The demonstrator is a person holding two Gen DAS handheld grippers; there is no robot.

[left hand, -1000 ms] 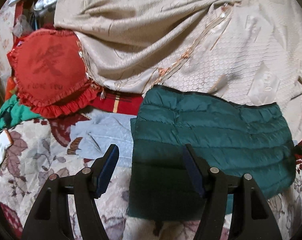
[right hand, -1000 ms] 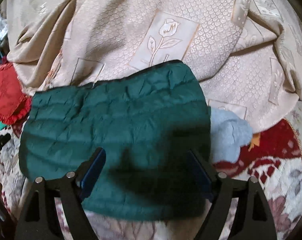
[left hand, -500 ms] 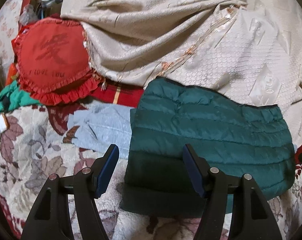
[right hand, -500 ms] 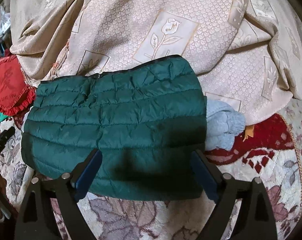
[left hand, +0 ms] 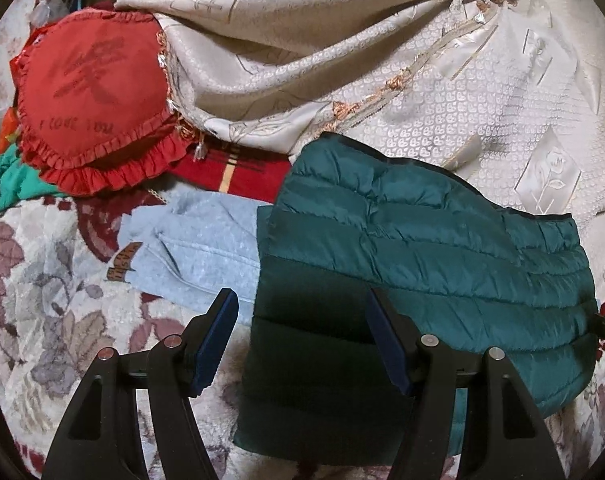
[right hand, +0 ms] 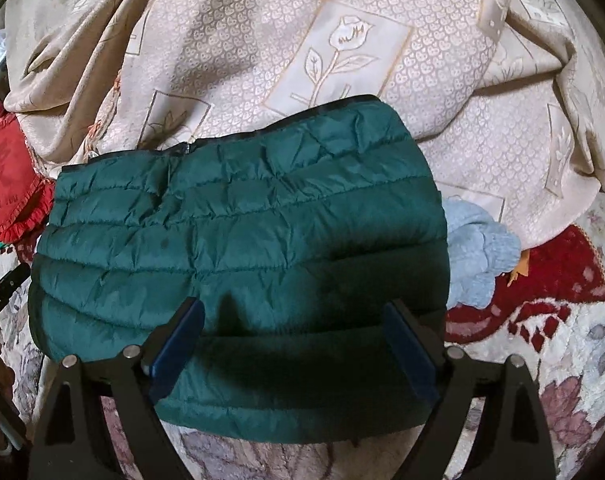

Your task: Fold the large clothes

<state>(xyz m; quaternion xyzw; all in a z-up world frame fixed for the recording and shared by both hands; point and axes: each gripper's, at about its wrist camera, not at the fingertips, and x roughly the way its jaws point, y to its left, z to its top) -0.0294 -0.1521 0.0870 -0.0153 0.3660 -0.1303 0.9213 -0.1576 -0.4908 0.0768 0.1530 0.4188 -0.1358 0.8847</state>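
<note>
Left wrist view: the left hand-held gripper (left hand: 302,336) hangs with jaws apart and empty over the near left corner of the dark green quilted puffer jacket (left hand: 422,264), one pad over the flowered plush blanket (left hand: 50,300), the other over the jacket. In the right wrist view the right hand-held gripper (right hand: 294,340) has just been opening its jaws wider; they straddle the jacket's near edge with nothing pinched between them.

The jacket lies already folded into a compact rectangle, its far zipper edge resting on the beige embossed rose-pattern cloth (right hand: 354,60), its near edge on the blanket. A pale blue knitted garment (left hand: 194,248) pokes out from under the jacket on both short sides.

The fold looks nearly finished, so the next move probably calls for either one last fold or a lift. To do it well, each gripper should close on all layers at the jacket's near corners, not just the slippery top one, and leave the blue knit alone.

Free room is on the blanket in front of the jacket; the red frilled heart-shaped cushion (left hand: 94,92) crowds the far left of the jacket, the bunched beige cloth the far side.
</note>
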